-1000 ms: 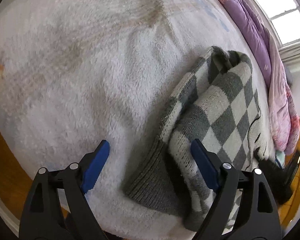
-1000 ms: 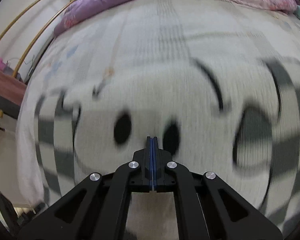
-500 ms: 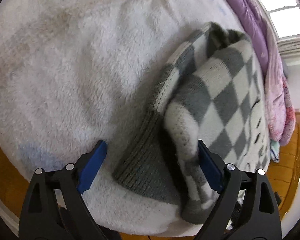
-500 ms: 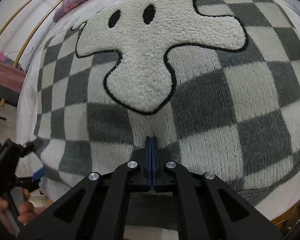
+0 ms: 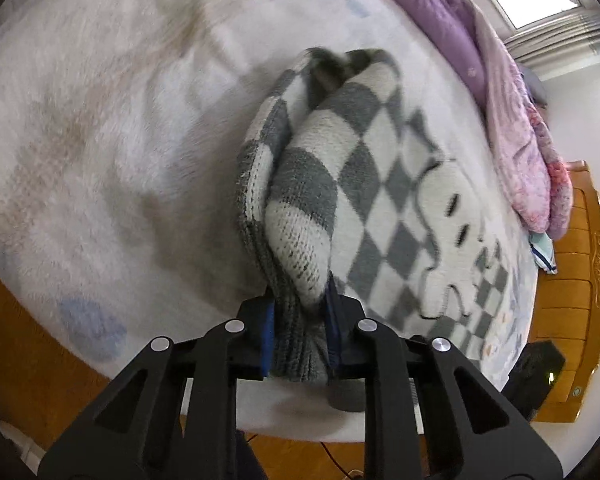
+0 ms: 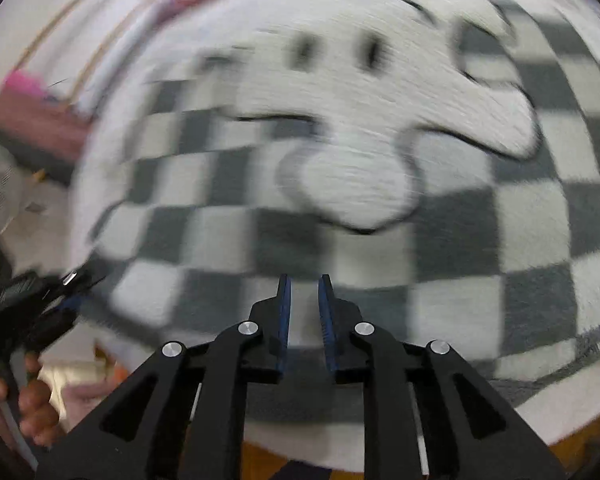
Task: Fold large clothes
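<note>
**Left gripper takes the hem; right gripper lets go**

The left gripper — open around the ribbed hem half a second ago — now clamps the bunched corner of the checkered sweater. The right gripper, shut until now, stands slightly parted above the sweater's lower panel (this view is motion-blurred), holding nothing. The sweater lies on the white fleece blanket, its ghost patch facing up, beside the purple quilt. Judged from this, a fold of the left edge is about to start.

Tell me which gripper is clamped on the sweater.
The left gripper: it pinches the checkered sweater cuff; the right gripper is open, empty.
</note>
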Tool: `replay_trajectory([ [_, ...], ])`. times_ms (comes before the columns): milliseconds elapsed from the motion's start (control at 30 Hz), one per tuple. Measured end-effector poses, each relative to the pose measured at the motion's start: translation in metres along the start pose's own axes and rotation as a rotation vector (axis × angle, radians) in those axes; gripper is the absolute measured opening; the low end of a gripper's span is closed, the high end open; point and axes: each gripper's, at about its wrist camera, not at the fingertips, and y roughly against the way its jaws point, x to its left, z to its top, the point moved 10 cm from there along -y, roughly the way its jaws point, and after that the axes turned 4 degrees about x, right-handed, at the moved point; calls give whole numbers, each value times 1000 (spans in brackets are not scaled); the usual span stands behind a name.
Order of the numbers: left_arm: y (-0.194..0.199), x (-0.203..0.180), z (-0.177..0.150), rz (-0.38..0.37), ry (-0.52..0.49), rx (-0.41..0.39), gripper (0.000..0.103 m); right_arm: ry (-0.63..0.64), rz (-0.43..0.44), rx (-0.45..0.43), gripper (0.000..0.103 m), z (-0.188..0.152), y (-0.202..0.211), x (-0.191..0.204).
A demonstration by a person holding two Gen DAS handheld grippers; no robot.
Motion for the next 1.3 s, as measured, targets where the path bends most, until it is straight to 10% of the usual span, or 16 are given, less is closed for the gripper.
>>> replay_trajectory([
  [200,18,-34,1,-53,-32,14,19,263,103,-81,57,-11,25,75],
  [700,30,-99,-6,-87,-139,-8,19,301,120,-198,62,21,5,105],
  [800,29,-108,-4,-100,-134,-19,19,268,135,-201,51,25,10,103],
  [867,27,-115,-2,-102,-126,-30,20,230,123,-192,21,25,16,96],
  [1300,35,-220,-15,-242,-266,-122,54,-287,281,-286,16,51,103,-35],
])
